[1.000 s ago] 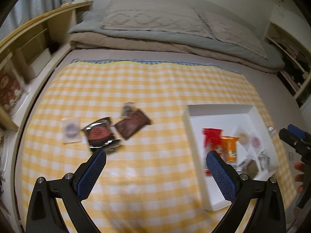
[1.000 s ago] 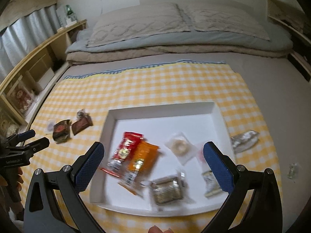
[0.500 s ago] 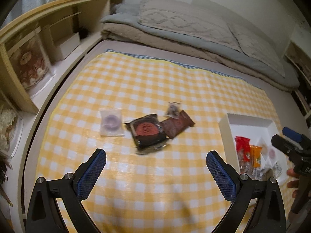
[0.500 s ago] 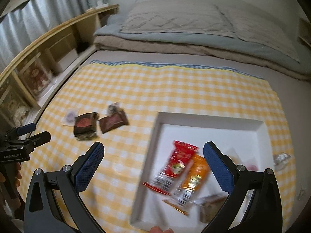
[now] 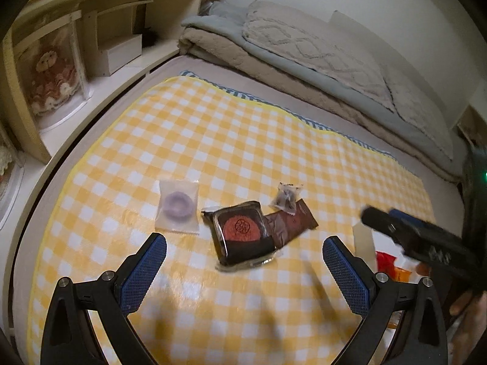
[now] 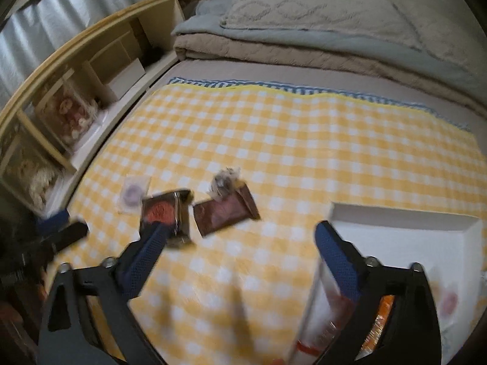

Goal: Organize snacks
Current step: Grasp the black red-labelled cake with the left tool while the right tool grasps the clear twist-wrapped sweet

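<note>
Just ahead of left gripper point(image 5: 243, 269): snacks point(image 5: 240, 232)

Four wrapped snacks lie loose on one yellow checked cloth point(image 5: 249, 140): one clear packet with a pale purple ring point(image 5: 177, 206), one black tray pack with a red round cake point(image 5: 242, 235), one brown wrapper point(image 5: 293, 222) and one small clear packet with a dark sweet point(image 5: 286, 197). There is one white tray point(image 6: 401, 222), and in it three snacks can be counted, one red packet point(image 6: 327, 316), one orange packet point(image 6: 380, 313) and one blurred pinkish round one point(image 6: 447, 301), with any others hidden. Two grippers are in view, the left gripper point(image 5: 243, 270) and the right gripper point(image 6: 240, 258), each with two blue-padded fingers.
</note>
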Tool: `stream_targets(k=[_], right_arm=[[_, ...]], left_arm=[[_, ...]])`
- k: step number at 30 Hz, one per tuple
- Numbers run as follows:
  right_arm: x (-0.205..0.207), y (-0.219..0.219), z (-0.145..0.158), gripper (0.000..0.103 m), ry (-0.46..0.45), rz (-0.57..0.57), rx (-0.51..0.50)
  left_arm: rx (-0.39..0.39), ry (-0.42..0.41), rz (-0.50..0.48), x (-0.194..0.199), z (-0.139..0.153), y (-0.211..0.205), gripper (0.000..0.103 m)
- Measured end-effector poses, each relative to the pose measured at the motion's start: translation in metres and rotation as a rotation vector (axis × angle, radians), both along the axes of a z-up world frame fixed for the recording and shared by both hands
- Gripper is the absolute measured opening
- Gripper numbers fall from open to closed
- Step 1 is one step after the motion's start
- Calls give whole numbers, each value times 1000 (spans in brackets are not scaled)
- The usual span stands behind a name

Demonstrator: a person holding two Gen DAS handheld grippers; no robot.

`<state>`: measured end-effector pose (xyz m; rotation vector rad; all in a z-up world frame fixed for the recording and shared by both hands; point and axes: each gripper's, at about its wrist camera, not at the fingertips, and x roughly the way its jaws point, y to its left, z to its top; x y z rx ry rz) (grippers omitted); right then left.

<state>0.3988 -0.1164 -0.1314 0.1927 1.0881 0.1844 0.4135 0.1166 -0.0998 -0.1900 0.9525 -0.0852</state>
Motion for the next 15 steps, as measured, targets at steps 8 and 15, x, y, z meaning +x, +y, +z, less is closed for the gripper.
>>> stream_targets(k=[8,15], right_arm=[[55,8,-44,77,68,51,157],[81,18,-85,70,115,64,202]], left_arm=[[33,70,71,35,-38,-8,103],[46,124,149,64,-64,-15,103]])
